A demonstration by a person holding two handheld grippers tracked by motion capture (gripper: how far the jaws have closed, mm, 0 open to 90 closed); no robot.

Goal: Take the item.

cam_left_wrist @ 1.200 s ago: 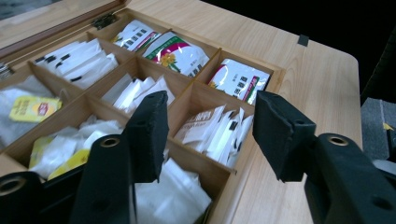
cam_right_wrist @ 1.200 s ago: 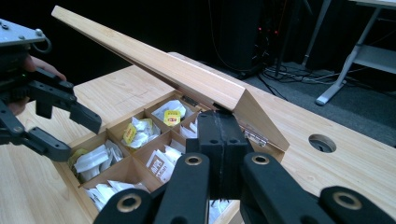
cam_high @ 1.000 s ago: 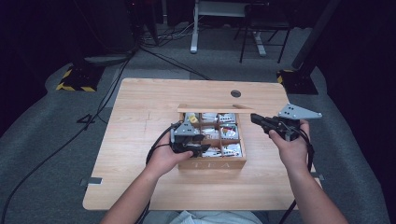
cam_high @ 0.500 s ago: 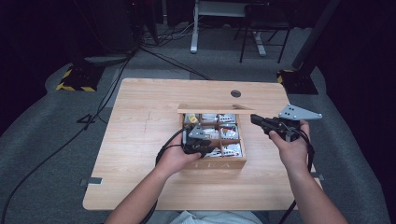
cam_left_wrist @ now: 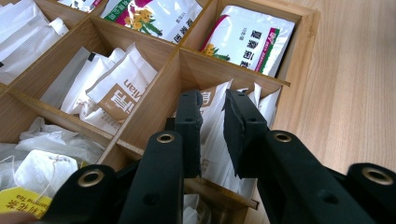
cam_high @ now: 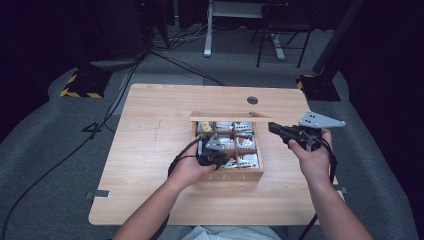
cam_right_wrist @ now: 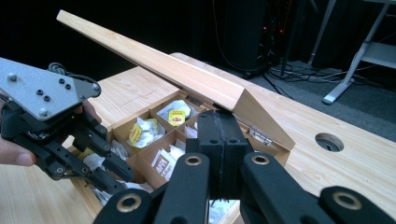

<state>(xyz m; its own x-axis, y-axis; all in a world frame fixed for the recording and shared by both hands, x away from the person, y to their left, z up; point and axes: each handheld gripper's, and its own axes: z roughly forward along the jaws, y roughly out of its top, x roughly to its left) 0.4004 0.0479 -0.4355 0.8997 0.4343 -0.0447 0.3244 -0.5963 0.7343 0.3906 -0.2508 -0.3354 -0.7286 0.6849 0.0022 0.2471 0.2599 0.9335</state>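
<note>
A wooden tea box (cam_high: pixel 235 176) stands mid-table with its lid (cam_high: pixel 225 118) raised at the back. Its compartments hold white sachets (cam_left_wrist: pixel 119 91), green-and-pink packets (cam_left_wrist: pixel 252 39) and yellow-tagged tea bags (cam_left_wrist: pixel 32 172). My left gripper (cam_high: pixel 222 159) is down in the box's near part. In the left gripper view its jaws (cam_left_wrist: pixel 212 105) stand slightly apart over a compartment of upright white sachets, gripping nothing that I can see. My right gripper (cam_high: pixel 271 126) hovers just right of the box, shut and empty, pointing left; its joined tips (cam_right_wrist: pixel 219 116) face the lid (cam_right_wrist: pixel 163 65).
A round cable hole (cam_high: pixel 252 100) lies in the table behind the box. Bare tabletop (cam_high: pixel 150 130) spreads left of the box. Cables trail from both grippers toward the near edge. Beyond the table, a desk frame (cam_high: pixel 207 50) and a yellow-black base (cam_high: pixel 80 85) stand on the floor.
My left gripper has slid to the right across the box and lowered toward the near compartments. The right gripper has held still.
</note>
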